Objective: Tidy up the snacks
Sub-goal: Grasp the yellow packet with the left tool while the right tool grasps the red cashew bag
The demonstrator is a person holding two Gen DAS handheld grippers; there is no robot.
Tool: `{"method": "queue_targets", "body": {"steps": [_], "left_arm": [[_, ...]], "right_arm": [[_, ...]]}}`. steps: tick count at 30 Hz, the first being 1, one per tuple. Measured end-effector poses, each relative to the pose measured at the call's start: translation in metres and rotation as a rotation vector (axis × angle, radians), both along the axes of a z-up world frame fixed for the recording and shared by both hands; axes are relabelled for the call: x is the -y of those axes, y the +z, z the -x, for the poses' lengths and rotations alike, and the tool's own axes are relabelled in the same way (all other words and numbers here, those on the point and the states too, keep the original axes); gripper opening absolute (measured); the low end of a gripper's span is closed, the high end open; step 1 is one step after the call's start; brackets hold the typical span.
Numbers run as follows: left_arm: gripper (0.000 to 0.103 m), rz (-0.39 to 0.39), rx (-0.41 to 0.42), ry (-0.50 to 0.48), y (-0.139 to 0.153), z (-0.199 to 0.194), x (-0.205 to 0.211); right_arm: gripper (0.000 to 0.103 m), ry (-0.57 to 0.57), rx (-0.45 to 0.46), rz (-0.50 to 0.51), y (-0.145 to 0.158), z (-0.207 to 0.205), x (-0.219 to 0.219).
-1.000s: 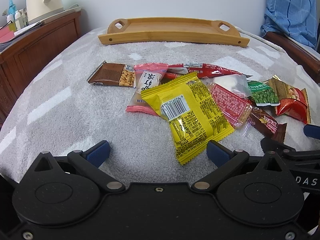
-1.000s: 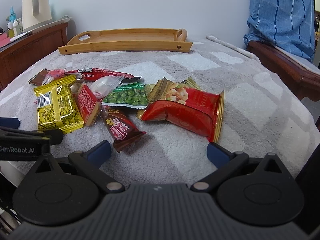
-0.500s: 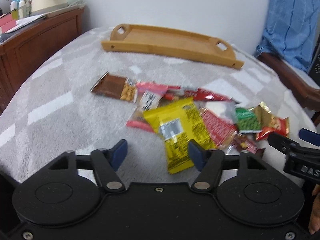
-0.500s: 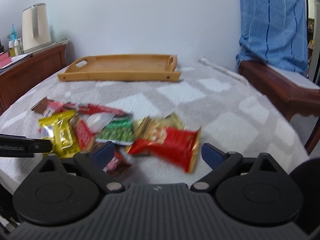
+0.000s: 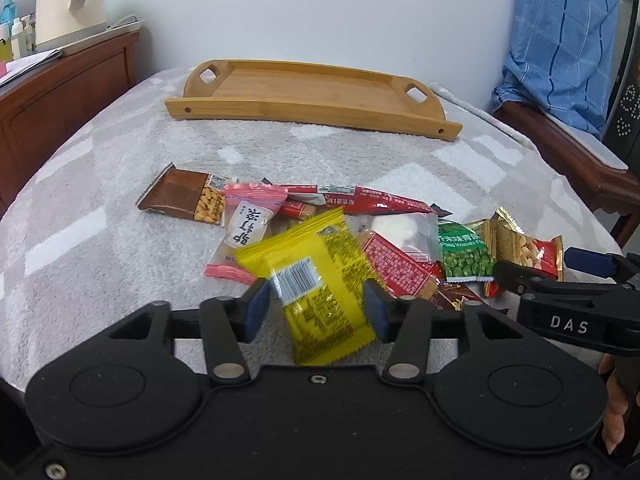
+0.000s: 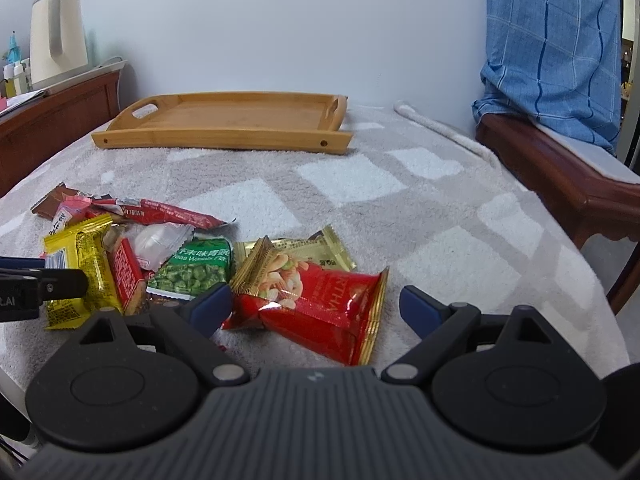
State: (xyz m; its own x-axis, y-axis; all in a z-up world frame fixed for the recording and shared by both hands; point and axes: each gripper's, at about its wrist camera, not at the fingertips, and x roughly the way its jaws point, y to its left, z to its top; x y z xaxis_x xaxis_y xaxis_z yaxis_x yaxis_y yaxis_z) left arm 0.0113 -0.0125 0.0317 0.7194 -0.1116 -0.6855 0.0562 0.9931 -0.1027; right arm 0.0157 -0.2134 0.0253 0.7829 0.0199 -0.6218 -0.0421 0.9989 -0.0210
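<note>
Snacks lie heaped before the wooden tray (image 5: 308, 120). Yellow packet (image 5: 320, 280), light, crinkly and slippery, is straddled by the left gripper (image 5: 316, 308), part-closed; side edges should be pinched. Right gripper (image 6: 312, 308) gapes empty.

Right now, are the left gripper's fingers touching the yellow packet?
Cannot tell. In the left wrist view the fingers flank the yellow packet, left pad seemingly at its edge; contact isn't plain.

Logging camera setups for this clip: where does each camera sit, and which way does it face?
Left wrist: on the left gripper, low over the bed, facing the yellow packet between its fingers; the right gripper shows at right.
Right wrist: on the right gripper, facing the red nut bag; the left gripper's tip intrudes at left.
Shared: the snack pile and wooden tray by the wall.
</note>
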Motion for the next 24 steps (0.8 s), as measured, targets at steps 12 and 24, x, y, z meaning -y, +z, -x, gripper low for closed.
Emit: {"method": "queue_targets", "body": {"steps": [12, 24], "left_arm": [[0.085, -0.014, 0.000, 0.029, -0.016, -0.013, 0.017], [0.059, 0.031, 0.005, 0.037, -0.008, -0.005, 0.006]], "right_arm": [[0.084, 0.021, -0.032, -0.050, -0.010, -0.002, -0.004], [0.071, -0.001, 0.007, -0.089, -0.006, 0.005, -0.002]]}}
